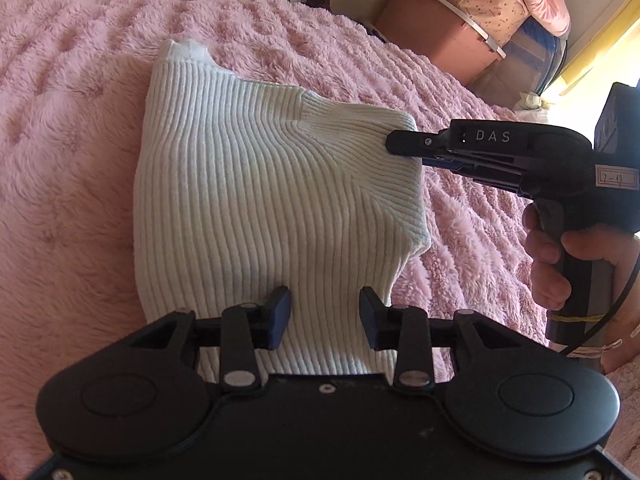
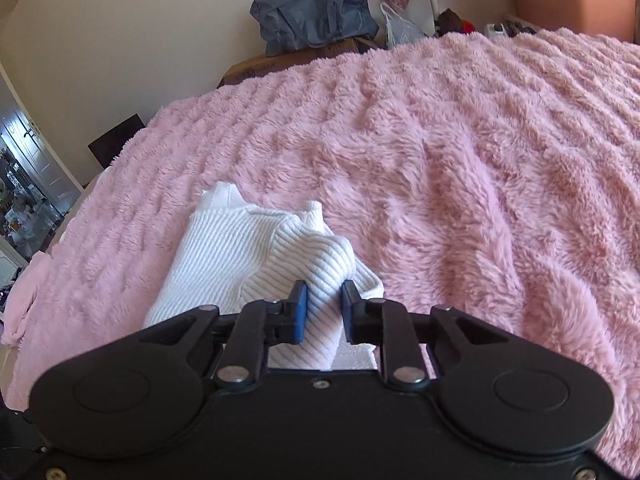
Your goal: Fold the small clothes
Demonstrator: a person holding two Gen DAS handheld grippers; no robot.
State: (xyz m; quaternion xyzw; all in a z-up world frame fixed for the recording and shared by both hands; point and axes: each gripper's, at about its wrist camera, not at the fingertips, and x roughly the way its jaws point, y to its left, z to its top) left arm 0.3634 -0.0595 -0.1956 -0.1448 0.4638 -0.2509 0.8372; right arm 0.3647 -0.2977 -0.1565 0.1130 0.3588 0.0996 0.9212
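White ribbed knit garment [image 1: 264, 184] lies on the pink fluffy blanket [image 1: 80, 128] that covers the bed, already narrowed into a compact shape, with one layer of ribbing turned diagonally across the straight ribs beneath. That suggests at least one side or sleeve is already folded in; a small white tip pokes out at the far end.

The right gripper [image 2: 324, 306] has its blue-padded fingers [image 2: 298, 312] drawn in on a raised ridge of the knit at the garment's near right edge, holding a bunched fold between them. In the left wrist view the same tool reaches in from the right, its fingers pinching the upper right corner of the cloth.

The left gripper [image 1: 325, 314] hovers over the near end of the garment with its fingers spread apart, ribbed fabric visible in the gap. Whether the pads touch the cloth I cannot tell; they hold nothing.

By my reading the fold is roughly midway: the pinched flap still needs to be carried over and laid flat, and a final halving along the length probably remains before the piece is a tidy packet.
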